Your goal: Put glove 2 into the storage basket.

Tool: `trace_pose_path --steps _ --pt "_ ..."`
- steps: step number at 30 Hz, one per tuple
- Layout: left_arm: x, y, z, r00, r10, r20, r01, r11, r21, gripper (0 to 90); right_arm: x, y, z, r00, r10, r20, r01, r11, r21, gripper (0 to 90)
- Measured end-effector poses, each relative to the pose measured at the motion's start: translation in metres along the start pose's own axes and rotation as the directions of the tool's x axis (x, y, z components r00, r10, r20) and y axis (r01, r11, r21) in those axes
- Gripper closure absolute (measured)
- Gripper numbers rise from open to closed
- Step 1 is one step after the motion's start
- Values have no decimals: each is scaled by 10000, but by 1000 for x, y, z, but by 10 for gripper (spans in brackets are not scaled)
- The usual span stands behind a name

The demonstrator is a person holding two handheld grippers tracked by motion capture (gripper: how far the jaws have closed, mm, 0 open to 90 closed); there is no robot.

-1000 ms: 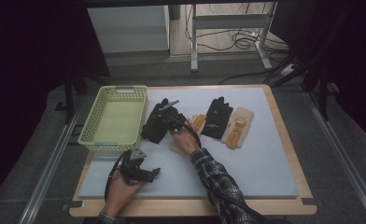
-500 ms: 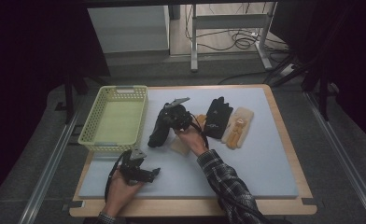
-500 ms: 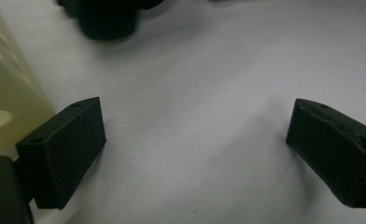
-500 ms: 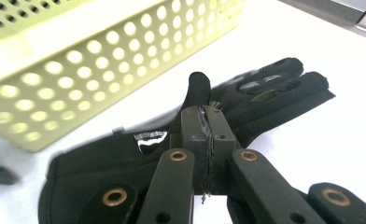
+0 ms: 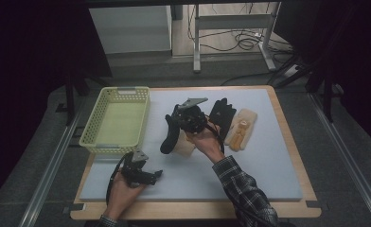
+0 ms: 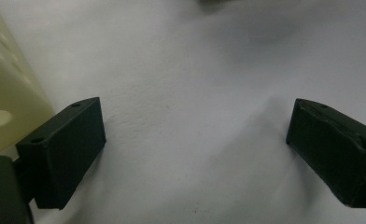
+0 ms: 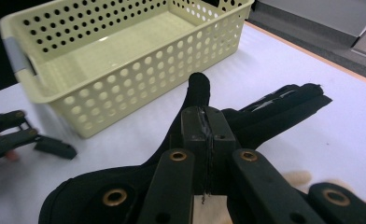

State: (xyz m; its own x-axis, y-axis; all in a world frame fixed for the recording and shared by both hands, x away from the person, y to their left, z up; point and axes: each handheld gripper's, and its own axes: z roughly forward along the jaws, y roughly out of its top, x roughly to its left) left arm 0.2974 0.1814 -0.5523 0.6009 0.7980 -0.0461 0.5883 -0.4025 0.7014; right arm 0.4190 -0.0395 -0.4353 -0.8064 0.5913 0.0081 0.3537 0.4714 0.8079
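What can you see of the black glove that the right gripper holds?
The black glove looks like soft fabric, with fingers spread out and a faint pale stripe along one. The right gripper has its jaws shut on it. In the high view it hangs limp over the pale mat, right of the yellow basket.

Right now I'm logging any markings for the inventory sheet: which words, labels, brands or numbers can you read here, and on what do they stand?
None can be read.
The yellow basket shows plain perforated walls and a blank grey handle strip.
The black glove clamped in the right tool has pale streaks, no legible print.
The tan glove has orange marks too small to read.
The left tool bears no text.
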Motion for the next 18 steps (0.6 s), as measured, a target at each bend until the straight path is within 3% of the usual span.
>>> trace_pose_path --steps 12,14,18 --pt "0 0 0 10000 -51 3 51 10000 -39 48 9 -19 -57 9997 -98 -215 92 9995 -297 883" --pt "-1 0 0 10000 -75 0 75 10000 -36 48 14 -29 -75 9994 -159 -295 147 9992 -380 883" --pt "-1 0 0 10000 -83 8 83 10000 -25 48 22 -48 -93 9989 -253 -384 240 9991 -341 883"
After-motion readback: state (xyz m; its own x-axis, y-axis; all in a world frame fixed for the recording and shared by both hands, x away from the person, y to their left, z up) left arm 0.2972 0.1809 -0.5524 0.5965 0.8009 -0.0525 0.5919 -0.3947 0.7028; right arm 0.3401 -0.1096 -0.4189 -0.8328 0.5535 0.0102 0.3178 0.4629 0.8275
